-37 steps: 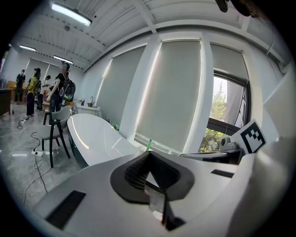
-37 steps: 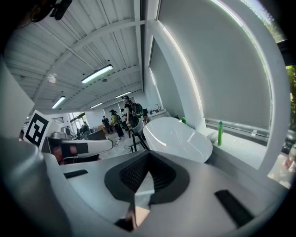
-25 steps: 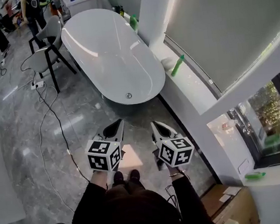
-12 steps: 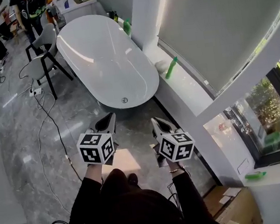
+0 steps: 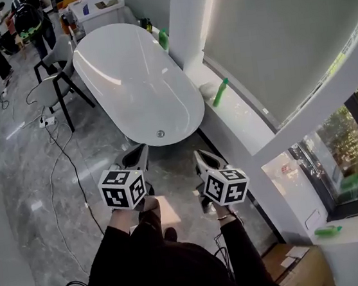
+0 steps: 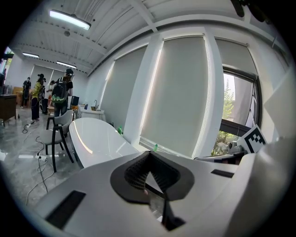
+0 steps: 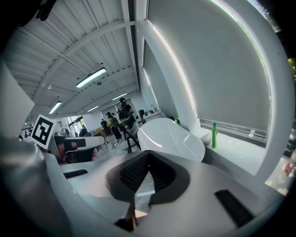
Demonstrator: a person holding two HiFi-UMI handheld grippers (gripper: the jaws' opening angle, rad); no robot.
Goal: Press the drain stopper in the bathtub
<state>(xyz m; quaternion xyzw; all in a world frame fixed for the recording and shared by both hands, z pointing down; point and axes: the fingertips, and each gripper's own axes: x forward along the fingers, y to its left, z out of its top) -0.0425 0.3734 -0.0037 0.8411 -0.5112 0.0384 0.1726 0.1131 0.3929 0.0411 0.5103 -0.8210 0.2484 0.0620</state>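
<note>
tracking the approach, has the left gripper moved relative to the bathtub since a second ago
Yes: the left gripper has come closer to the bathtub, its tips now nearly level with the tub's near rim.

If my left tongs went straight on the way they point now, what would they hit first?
Probably the near end of the bathtub, just ahead of the left tongs; depth is hard to judge.

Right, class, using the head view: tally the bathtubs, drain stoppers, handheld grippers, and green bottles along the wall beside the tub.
Bathtub: 1
Drain stopper: 1
Grippers: 2 (left gripper, right gripper)
Green bottles: 2 (sill bottle, far bottle)
Total: 6
</note>
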